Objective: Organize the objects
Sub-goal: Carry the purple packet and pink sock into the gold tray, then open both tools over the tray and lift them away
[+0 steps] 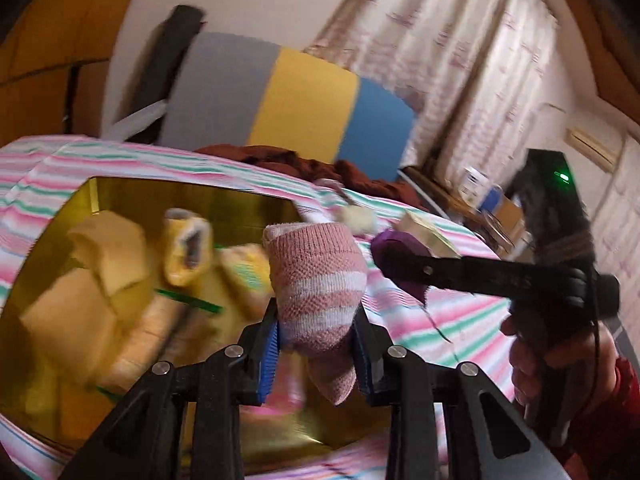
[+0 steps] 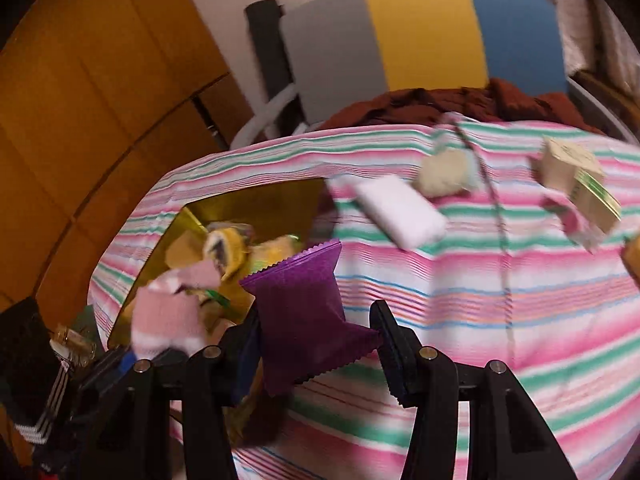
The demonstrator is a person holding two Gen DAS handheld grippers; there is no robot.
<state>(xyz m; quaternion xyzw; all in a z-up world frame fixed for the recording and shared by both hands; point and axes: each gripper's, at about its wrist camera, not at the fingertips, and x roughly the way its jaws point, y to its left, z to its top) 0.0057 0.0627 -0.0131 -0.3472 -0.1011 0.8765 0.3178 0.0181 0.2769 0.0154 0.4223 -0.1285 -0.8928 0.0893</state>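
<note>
Two grippers each carry something: the left gripper point(image 1: 316, 344) is clamped on a pink striped sock point(image 1: 320, 280), the right gripper point(image 2: 316, 344) pinches a purple packet point(image 2: 304, 304). Both loads hang beside the gold box point(image 1: 52, 248), the sock nearer its opening, likely dropping first.

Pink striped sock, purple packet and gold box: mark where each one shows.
Pink striped sock point(image 1: 316, 284): left wrist view, on its banded middle.
Purple packet point(image 2: 304, 300): right wrist view, on its flat centre.
Gold box point(image 1: 192, 196): left wrist view, on its far inner wall.
</note>
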